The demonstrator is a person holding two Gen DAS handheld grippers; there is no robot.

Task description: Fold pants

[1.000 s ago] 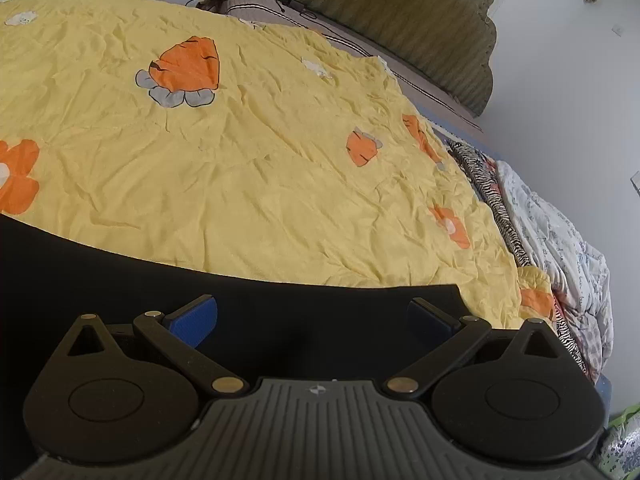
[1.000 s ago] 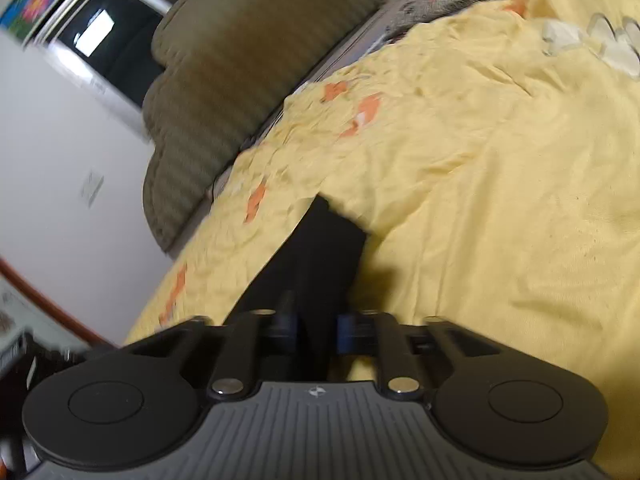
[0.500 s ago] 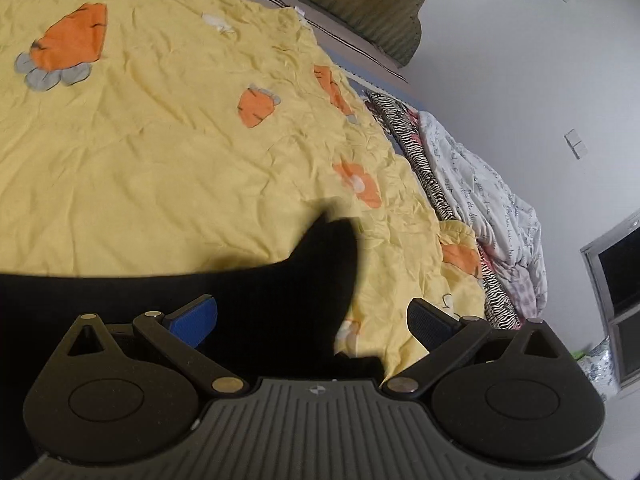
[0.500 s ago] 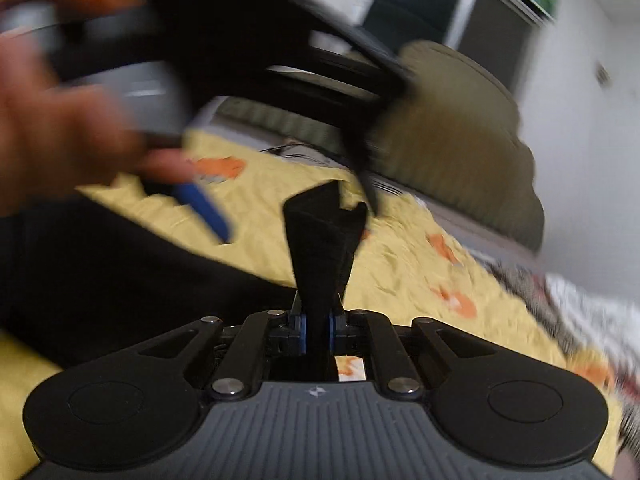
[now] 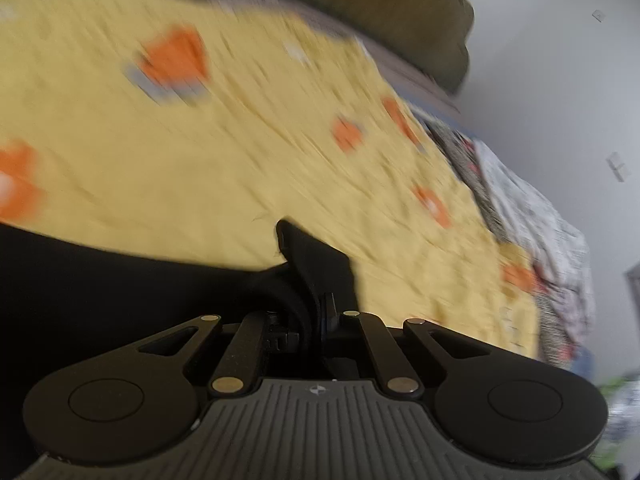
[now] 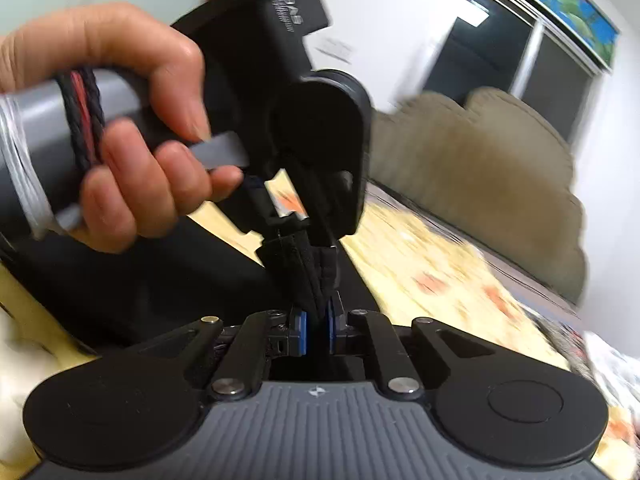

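A big yellow blanket (image 5: 240,168) with orange carrots covers the bed; the black pants (image 5: 120,280) lie on it at the near edge; a hand (image 6: 132,152) grips the left gripper (image 5: 316,312), which has just snapped closed on a fold of pants; the right gripper (image 6: 316,328) pinches a bunched pants edge too.

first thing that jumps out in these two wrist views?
The yellow quilt with orange prints fills the left wrist view, black pants across its near edge. Both grippers are shut on one bunch of pants: the left gripper at bottom centre, the right gripper likewise. A hand holding the left tool looms upper left in the right view.
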